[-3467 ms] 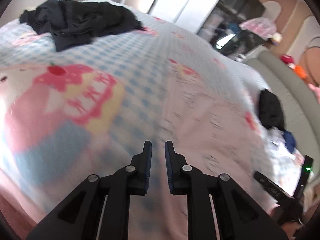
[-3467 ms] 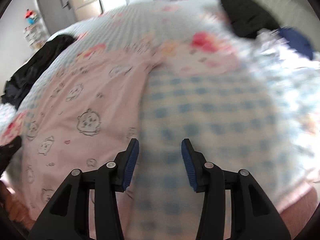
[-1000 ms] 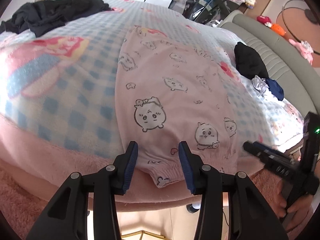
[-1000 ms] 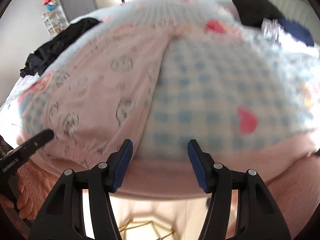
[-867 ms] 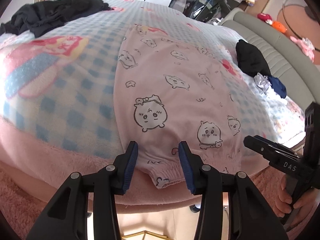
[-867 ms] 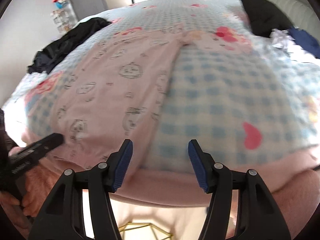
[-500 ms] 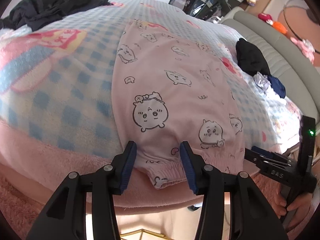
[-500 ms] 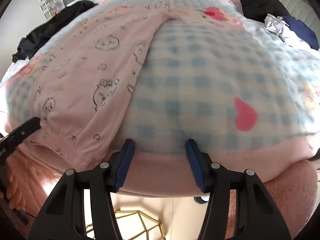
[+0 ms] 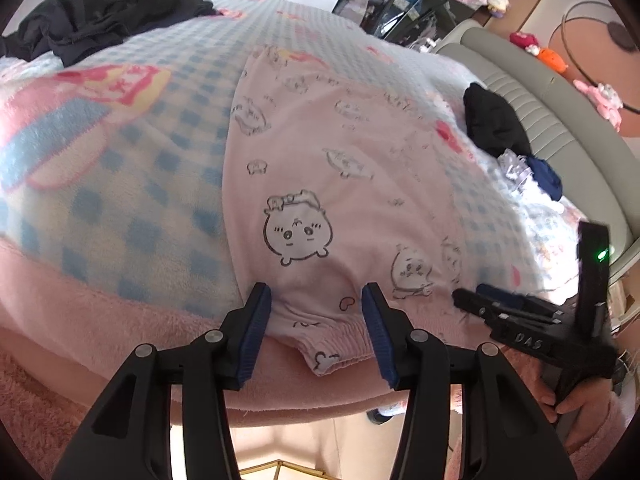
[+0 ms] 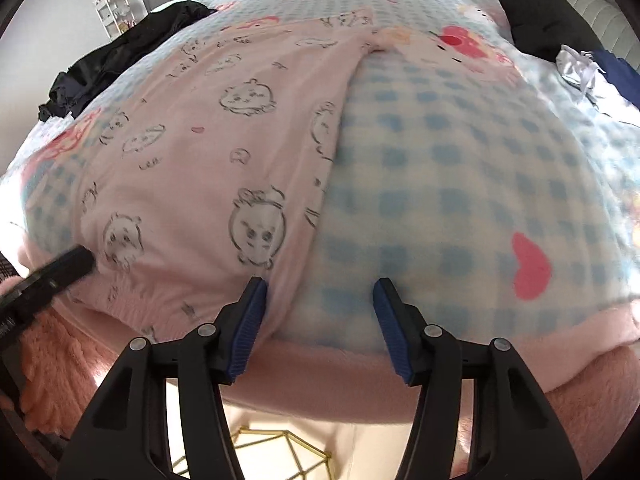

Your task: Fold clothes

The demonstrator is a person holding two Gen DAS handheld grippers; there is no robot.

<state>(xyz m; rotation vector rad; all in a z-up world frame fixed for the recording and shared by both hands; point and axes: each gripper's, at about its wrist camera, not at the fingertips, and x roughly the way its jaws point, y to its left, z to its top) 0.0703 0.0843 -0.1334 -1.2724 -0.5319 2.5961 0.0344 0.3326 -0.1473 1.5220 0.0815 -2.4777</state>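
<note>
A pink pyjama garment [image 9: 320, 168] printed with cartoon faces lies flat on the checked blanket [image 9: 140, 200], its elastic hem hanging over the bed's near edge. My left gripper [image 9: 316, 304] stands open astride the hem's left part, with cloth between the jaws and the pads not pressing it. In the right wrist view, my right gripper [image 10: 320, 300] is open at the garment [image 10: 224, 128]'s right edge. Its left finger is at the pink cloth and its right finger over the blanket [image 10: 460, 168]. Each gripper shows in the other's view: right gripper [image 9: 472, 298], left gripper [image 10: 80, 260].
A black clothes pile [image 9: 100, 20] lies far left on the bed. A black garment [image 9: 492, 120] and a blue item [image 9: 544, 176] lie by the grey padded headboard [image 9: 560, 100]. Below the bed edge is a gold wire frame [image 10: 280, 452] on the floor.
Both grippers came back from over the bed to its near edge. Over the last second the right one sank closer to the garment's right edge, and the left jaws spread slightly.
</note>
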